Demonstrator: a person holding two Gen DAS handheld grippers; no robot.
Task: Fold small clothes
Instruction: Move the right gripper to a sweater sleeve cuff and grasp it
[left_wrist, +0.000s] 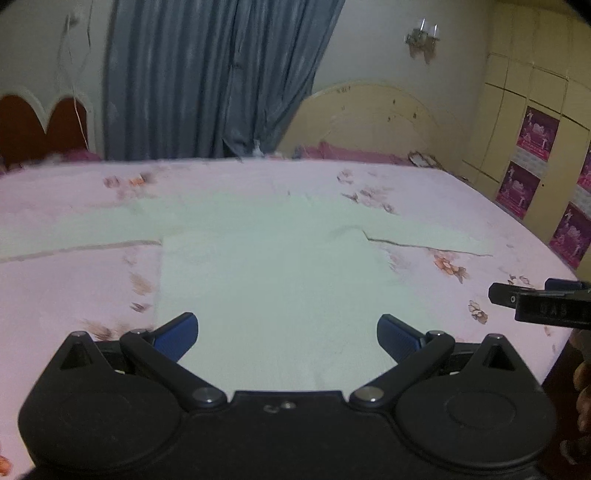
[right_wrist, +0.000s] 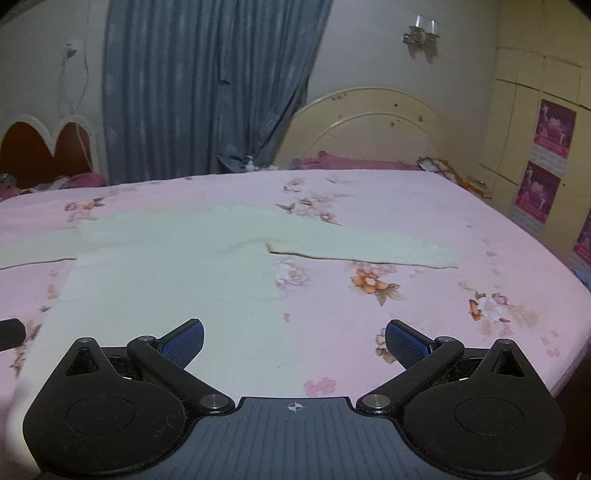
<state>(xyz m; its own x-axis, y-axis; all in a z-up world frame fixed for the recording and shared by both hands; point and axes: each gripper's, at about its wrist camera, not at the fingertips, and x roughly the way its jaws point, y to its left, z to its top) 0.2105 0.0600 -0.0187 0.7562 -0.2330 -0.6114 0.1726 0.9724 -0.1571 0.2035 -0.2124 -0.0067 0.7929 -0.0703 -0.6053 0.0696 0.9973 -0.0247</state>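
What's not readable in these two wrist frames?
- Shirt hem: hidden behind the left gripper body in the left wrist view; in the right wrist view the right gripper covers it.
- Left sleeve end: cut off by the left edge in both views.
- Posters on the wardrobe: text too small and blurred.
- Items at the headboard: too small to identify.
- Both jaws stand wide apart, holding nothing.

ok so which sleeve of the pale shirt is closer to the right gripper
The right-hand sleeve, stretched toward the wardrobe side of the bed. The other sleeve runs off the frame's left edge, beyond the shirt body.
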